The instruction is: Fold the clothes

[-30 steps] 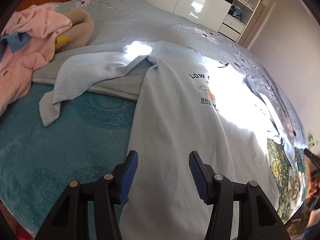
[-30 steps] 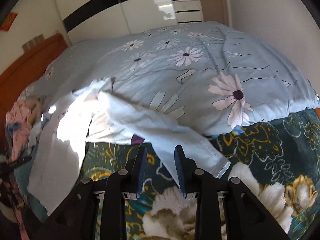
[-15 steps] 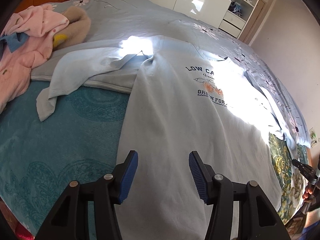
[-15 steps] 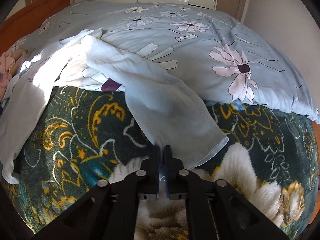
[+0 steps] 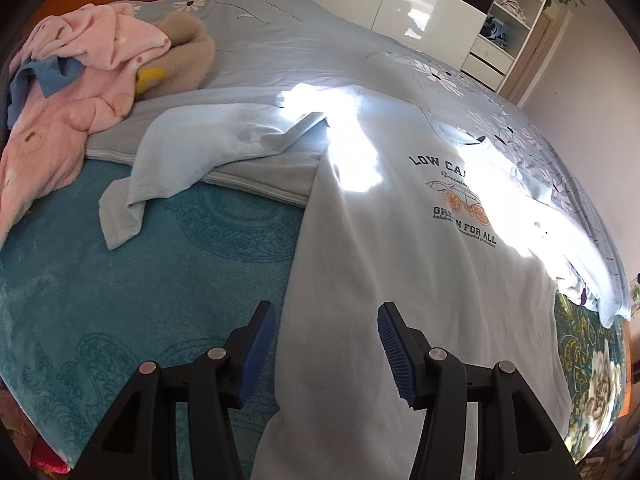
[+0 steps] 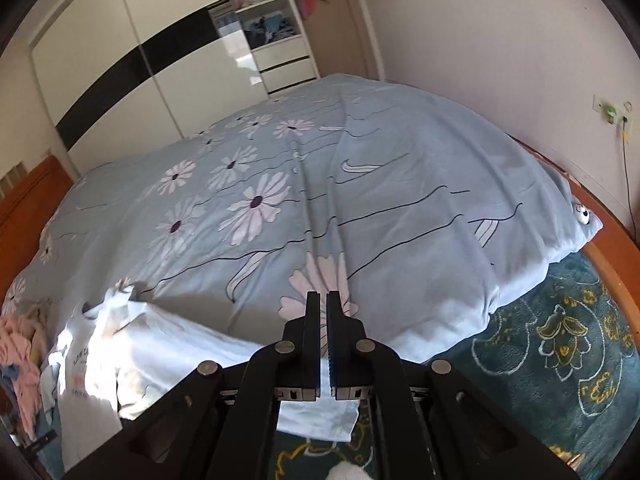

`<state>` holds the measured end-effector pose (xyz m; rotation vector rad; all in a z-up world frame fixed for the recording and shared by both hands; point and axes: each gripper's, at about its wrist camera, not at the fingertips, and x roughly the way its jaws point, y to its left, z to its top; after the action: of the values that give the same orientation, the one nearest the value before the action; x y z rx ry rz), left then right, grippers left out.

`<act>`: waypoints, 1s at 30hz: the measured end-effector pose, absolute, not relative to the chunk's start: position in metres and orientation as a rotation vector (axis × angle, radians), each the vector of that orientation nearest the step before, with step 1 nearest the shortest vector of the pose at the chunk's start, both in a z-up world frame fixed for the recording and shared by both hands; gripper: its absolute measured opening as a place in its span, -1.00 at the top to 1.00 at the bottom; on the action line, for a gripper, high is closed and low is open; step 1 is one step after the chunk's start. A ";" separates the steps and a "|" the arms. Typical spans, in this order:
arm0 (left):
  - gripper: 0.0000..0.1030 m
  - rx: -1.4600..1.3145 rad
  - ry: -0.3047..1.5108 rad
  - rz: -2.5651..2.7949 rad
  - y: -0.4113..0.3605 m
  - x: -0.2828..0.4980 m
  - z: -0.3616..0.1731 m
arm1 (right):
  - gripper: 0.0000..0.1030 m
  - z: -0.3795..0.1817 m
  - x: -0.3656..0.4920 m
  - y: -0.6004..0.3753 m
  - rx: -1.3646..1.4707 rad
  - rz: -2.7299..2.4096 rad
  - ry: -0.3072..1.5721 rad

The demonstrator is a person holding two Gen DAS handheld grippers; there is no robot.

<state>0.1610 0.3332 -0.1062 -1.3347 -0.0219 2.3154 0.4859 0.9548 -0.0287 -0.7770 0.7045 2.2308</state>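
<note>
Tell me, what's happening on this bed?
A person holding a gripper in each hand is folding a pale blue sweatshirt spread on the bed. The right gripper is shut on the end of one sleeve. The left gripper hangs open above the sweatshirt's lower part, holding nothing.

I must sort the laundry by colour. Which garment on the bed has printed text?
The pale long-sleeved shirt spread flat, printed with dark lettering and an orange-wheeled car; the pink fleece garment shows none.

Bed: covered by teal blanket and flowered quilt.
On top: pale blue shirt, pink clothes, tan plush.
</note>
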 end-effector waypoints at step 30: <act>-0.11 -1.374 -0.394 2.473 0.177 0.022 -0.153 | 0.93 -0.089 0.409 0.732 -1.036 2.427 0.500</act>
<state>0.0222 0.1770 -0.1527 -1.3740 -0.3942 2.4727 0.4090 0.7321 -0.0890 -1.0360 0.4997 2.4265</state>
